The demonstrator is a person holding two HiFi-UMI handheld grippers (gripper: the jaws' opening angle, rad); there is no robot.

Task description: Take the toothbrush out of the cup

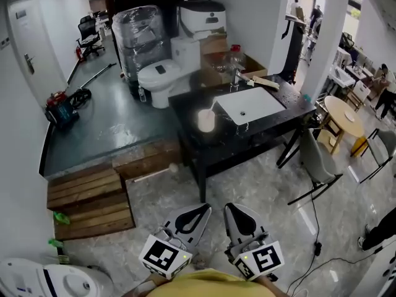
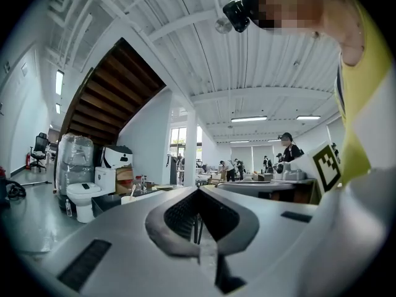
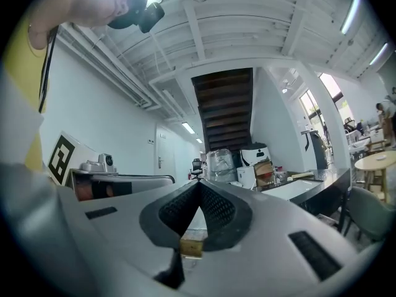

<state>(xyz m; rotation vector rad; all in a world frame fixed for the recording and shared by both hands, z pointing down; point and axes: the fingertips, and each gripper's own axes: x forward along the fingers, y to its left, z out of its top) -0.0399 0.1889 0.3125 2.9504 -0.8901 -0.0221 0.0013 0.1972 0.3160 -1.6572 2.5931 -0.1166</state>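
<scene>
from up here the toothbrush is too small to tell its head; the cup hides its lower part.

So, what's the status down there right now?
Left gripper and right gripper: jaws shut, empty. Toothbrush in cup on counter beside sink, far ahead. Nothing seen in the way.

**Operator:** Any legible text, brand or number?

**Technician:** None.
- Door plate, far left of the toilet: too small to read.
- Left marker cube and right marker cube, well in front of the toilet: black-and-white square codes only, no characters.
</scene>
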